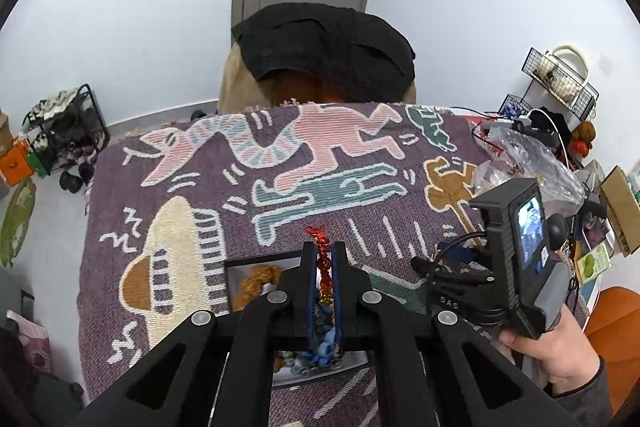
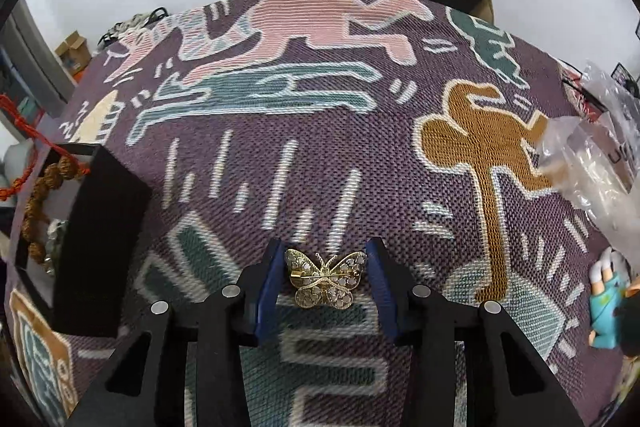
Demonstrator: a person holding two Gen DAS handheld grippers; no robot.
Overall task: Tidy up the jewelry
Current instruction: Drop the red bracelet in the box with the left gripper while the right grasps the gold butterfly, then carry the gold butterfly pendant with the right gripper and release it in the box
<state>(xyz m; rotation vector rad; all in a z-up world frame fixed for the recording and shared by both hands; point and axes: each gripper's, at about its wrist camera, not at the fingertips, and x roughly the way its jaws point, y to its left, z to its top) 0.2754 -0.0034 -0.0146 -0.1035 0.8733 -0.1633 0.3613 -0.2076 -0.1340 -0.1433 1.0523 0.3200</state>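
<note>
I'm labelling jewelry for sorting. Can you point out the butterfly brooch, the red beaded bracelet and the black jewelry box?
butterfly brooch (image 2: 326, 277): right wrist view, centre where the wings meet.
red beaded bracelet (image 1: 325, 267): left wrist view, orange-red beads between the fingers.
black jewelry box (image 2: 102, 247): right wrist view, dark outer wall.

The supporting surface is a table covered by a purple woven cloth (image 2: 320, 163) patterned with pink, teal, brown and cream figures outlined in white. Directly on the cloth:

- A gold butterfly brooch (image 2: 325, 279), near the front edge.
- A black open-top jewelry box (image 2: 100, 239), at the left.
- Crumpled clear plastic bags (image 2: 592, 163), at the right edge.
- A small teal-clothed figurine (image 2: 606, 311), below the bags.
</note>
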